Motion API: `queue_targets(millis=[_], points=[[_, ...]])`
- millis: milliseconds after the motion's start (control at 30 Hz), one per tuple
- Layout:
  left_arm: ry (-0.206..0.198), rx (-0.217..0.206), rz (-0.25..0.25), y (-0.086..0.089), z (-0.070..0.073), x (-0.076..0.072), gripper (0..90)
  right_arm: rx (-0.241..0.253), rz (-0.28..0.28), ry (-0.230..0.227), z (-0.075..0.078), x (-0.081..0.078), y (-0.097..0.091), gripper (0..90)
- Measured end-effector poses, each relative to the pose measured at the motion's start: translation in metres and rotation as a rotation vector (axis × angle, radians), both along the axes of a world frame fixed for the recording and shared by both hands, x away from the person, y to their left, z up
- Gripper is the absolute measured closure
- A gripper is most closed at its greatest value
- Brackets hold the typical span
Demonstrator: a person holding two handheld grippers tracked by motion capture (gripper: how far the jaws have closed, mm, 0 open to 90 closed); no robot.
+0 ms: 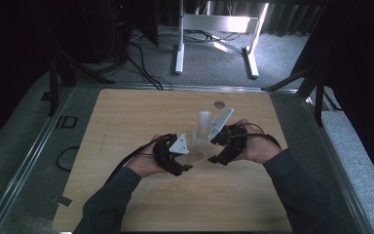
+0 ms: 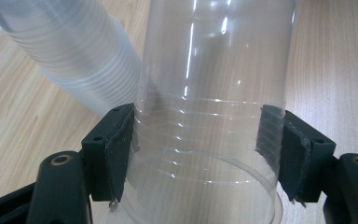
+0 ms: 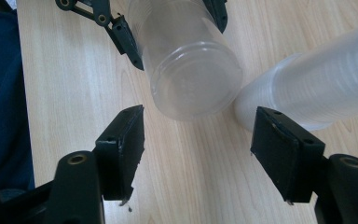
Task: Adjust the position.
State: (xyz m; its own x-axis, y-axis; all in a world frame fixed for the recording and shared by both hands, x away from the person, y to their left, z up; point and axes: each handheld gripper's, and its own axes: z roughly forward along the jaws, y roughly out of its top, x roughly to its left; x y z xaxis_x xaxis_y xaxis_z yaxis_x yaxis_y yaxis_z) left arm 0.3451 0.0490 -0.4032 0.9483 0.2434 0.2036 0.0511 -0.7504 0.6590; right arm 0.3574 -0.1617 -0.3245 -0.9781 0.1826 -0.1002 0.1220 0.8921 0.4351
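On the pale wooden table [image 1: 126,126], ringed by grey carpet, dark curtains and a white stand's legs at the far side, a person works with both hands near the middle. Left gripper [image 2: 200,154] is clamped on a single clear plastic cup [image 2: 209,93], pads pressing its sides. Right gripper [image 3: 198,154] stands parted with nothing between its jaws, just beside the stack of clear cups [image 3: 317,88] lying tilted next to the held cup.

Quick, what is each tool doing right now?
Left tool: shut on the clear cup.
Right tool: open, holding nothing; the cup stack lies beside it.
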Motion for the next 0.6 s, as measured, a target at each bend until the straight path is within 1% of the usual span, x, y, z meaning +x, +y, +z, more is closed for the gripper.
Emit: queue_targets(millis=[33, 100, 167, 200, 233, 300, 467, 500, 600], points=[[-0.004, 0.020, -0.001, -0.0011, -0.0007, -0.0004, 29.3, -0.003, 0.002, 0.000, -0.0003, -0.0002, 0.0005, 34.1], [-0.004, 0.041, -0.004, -0.0026, -0.0022, -0.0008, 29.3, -0.012, 0.003, 0.005, -0.0012, -0.0010, 0.0017, 33.8], [-0.004, 0.041, -0.004, -0.0026, -0.0022, -0.0008, 29.3, -0.018, 0.006, 0.007, -0.0019, -0.0014, 0.0027, 33.8], [-0.008, 0.056, -0.006, -0.0043, -0.0034, -0.0013, 29.3, -0.018, 0.006, 0.007, -0.0019, -0.0014, 0.0027, 33.6], [-0.008, 0.057, -0.010, -0.0047, -0.0035, -0.0014, 29.3, -0.037, 0.007, 0.011, -0.0031, -0.0022, 0.0045, 33.4], [-0.012, 0.067, -0.011, -0.0058, -0.0032, -0.0019, 29.3, -0.042, 0.010, 0.012, -0.0047, -0.0019, 0.0057, 33.4], [-0.020, 0.076, -0.013, -0.0084, -0.0022, -0.0028, 29.3, -0.059, 0.020, 0.019, -0.0085, -0.0011, 0.0083, 32.8], [-0.029, 0.084, -0.011, -0.0090, -0.0018, -0.0031, 29.3, -0.063, 0.020, 0.021, -0.0090, -0.0012, 0.0088, 32.7], [-0.032, 0.097, -0.016, -0.0110, -0.0017, -0.0035, 29.3, -0.070, 0.024, 0.024, -0.0099, -0.0010, 0.0098, 32.3]])
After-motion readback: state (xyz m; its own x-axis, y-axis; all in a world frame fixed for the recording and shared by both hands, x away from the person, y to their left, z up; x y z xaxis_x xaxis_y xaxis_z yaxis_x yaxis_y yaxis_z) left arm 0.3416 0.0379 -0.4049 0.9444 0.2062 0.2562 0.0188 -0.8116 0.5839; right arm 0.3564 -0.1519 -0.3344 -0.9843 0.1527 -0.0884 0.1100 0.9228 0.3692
